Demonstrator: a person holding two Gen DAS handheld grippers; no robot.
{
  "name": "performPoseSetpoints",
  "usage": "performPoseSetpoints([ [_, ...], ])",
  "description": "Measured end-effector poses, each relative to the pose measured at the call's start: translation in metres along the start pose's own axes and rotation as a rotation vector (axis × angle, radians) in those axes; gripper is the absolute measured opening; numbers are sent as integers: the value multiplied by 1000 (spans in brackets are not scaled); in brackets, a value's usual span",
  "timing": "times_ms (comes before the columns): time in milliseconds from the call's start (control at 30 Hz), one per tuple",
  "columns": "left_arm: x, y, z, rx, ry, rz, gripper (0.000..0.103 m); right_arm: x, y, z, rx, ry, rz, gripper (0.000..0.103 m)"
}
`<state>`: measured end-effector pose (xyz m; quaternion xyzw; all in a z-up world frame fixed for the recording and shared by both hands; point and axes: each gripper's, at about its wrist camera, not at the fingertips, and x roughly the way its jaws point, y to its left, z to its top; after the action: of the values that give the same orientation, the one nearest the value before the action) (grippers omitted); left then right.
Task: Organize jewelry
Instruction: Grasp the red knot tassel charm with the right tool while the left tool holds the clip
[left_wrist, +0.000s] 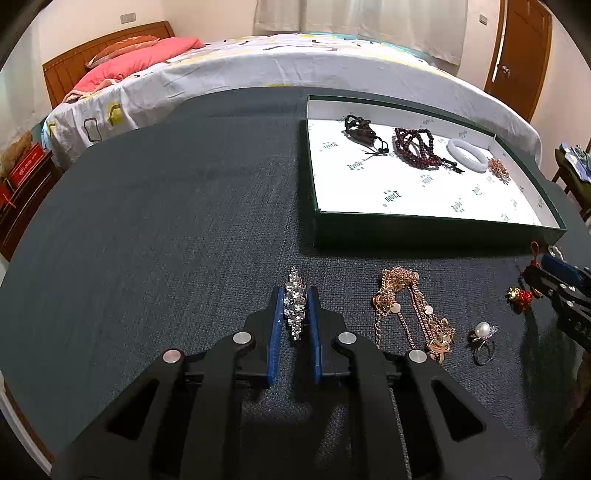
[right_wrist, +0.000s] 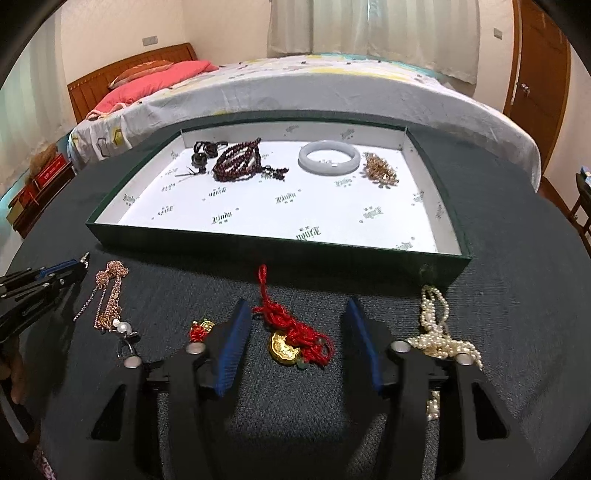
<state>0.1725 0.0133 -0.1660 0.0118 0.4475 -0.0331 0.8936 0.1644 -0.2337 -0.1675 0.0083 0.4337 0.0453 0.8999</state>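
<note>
My left gripper (left_wrist: 295, 295) is shut on a rhinestone brooch (left_wrist: 295, 308) lying on the dark cloth. A gold chain necklace (left_wrist: 410, 310), a pearl ring (left_wrist: 482, 341) and a small red charm (left_wrist: 521, 295) lie to its right. My right gripper (right_wrist: 297, 310) is open, its jaws on either side of a red knotted cord with a gold coin (right_wrist: 295, 338). A pearl necklace (right_wrist: 437, 328) lies by its right finger. The green tray (right_wrist: 273, 247) with a white lining holds dark beads, a red bead bracelet (right_wrist: 240, 160), a white bangle (right_wrist: 328, 157) and a gold piece (right_wrist: 382, 171).
The table has a dark teal cloth (left_wrist: 166, 221). A bed (left_wrist: 295, 62) stands just beyond its far edge. A wooden door (right_wrist: 539, 74) is at the far right and a low cabinet (left_wrist: 22, 192) at the left.
</note>
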Motion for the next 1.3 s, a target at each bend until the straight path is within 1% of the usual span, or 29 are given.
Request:
performPoseSetpoints([
  [67,0,0,0,-1,-1,0,13,0,-1,0,0,-5,-5,37],
  [133,0,-1,0,1,-1,0,13,-1,-2,-1,6,-2,13,20],
  [200,-1,-1,0,0,-2,-1,13,-2,-4,-1,18,0,26,16],
  [233,-1,-1,0,1,-2,0,13,-3,-4,-2,16,-1,27,12],
  [800,-20,-8,-1,9,-47,-21,13,-34,-3,-9,25,-67,30,10],
  [1100,-39,-8,-2,6,-83,-28,13,-47,-2,-10,29,-96,28,10],
  [1300,-60,-13,3,14,-128,-47,13,-59,-1,-5,30,-127,26,10],
])
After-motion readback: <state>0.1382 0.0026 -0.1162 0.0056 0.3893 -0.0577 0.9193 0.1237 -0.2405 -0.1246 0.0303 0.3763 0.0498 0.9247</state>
